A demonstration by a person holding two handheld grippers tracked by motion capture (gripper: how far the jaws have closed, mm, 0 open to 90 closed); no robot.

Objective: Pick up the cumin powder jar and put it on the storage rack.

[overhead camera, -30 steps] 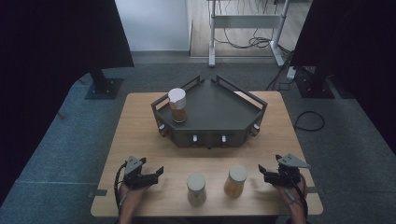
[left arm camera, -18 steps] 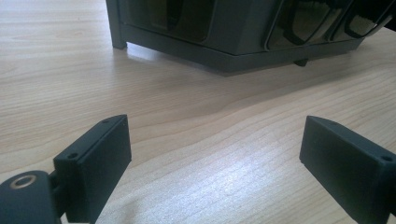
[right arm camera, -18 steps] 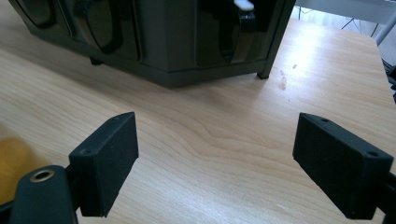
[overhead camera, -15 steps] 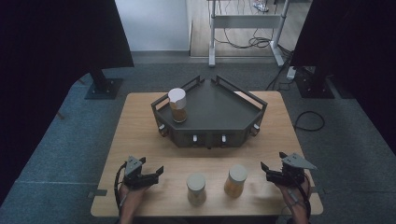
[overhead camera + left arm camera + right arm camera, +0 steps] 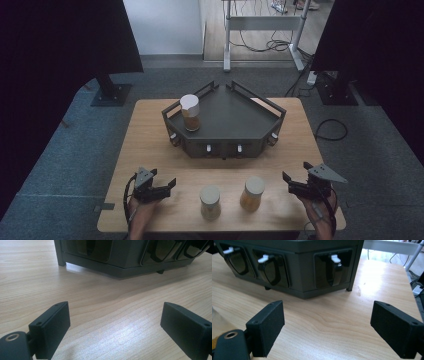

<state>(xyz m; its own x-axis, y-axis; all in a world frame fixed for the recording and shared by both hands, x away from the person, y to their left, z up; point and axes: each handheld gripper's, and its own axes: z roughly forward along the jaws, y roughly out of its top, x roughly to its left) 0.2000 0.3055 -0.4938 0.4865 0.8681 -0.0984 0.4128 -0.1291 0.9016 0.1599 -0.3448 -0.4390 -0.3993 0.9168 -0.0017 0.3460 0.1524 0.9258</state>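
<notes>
Toward the front edge of the table (image 5: 150,145), between the two grippers, look for two lidded jars standing upright and apart. Take the right jar (image 5: 252,193) as the likely next pick, near the right gripper (image 5: 295,171) but not touching it. Note that gripper's jaws wide, just now opening further, with nothing between them. Same for the left gripper (image 5: 164,176), wide and empty, low beside the left jar (image 5: 210,202). Swing the right gripper sideways toward its jar, keeping the jaws level and spread wider than the body. Close on the body below the lid, never on the lid itself, to avoid a slip. Squeeze gently and lift straight up before travelling, without knocking the neighbouring jar. Carry over the rail of the dark tray (image 5: 230,117) and set down upright on its bare floor, well clear of the jar on the tray (image 5: 190,112) at the left end. Let go only once settled.
</notes>
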